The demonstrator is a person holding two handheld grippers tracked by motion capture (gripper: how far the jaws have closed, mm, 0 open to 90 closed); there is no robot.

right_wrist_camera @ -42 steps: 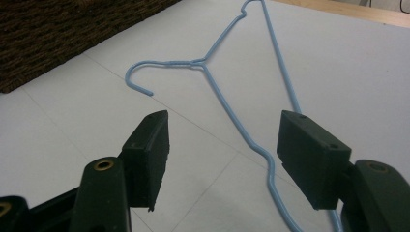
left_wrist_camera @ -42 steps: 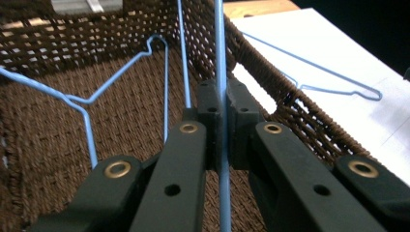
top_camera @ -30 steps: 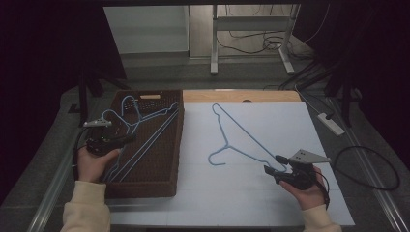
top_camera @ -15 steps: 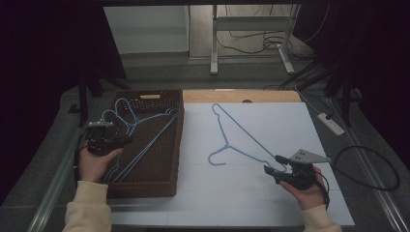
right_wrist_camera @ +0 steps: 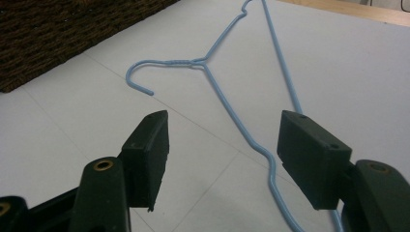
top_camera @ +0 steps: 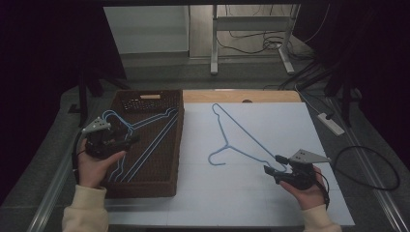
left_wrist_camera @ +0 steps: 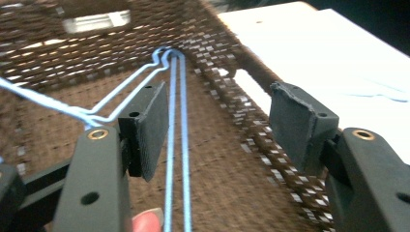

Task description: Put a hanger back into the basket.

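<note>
A light-blue wire hanger (top_camera: 226, 145) lies flat on the white sheet (top_camera: 290, 121), its hook pointing towards the basket. My right gripper (top_camera: 273, 163) is open just at its near corner; in the right gripper view the hanger (right_wrist_camera: 227, 104) runs between the open jaws of that gripper (right_wrist_camera: 222, 150) without touching them. More blue hangers (top_camera: 116, 118) lie in the brown wicker basket (top_camera: 180, 140). My left gripper (top_camera: 131, 140) hovers over them, open. In the left gripper view two hanger wires (left_wrist_camera: 170, 154) pass beside the left pad of that gripper (left_wrist_camera: 222, 121).
The basket's woven wall (left_wrist_camera: 232, 72) runs under the left gripper's right jaw. A white power strip (top_camera: 331, 123) and a black cable loop (top_camera: 382, 169) lie off the sheet's right edge. Bare white sheet spreads between the hanger and the front edge.
The left gripper has shifted only slightly over the basket hangers. The right gripper and the hanger on the sheet have stayed put.
</note>
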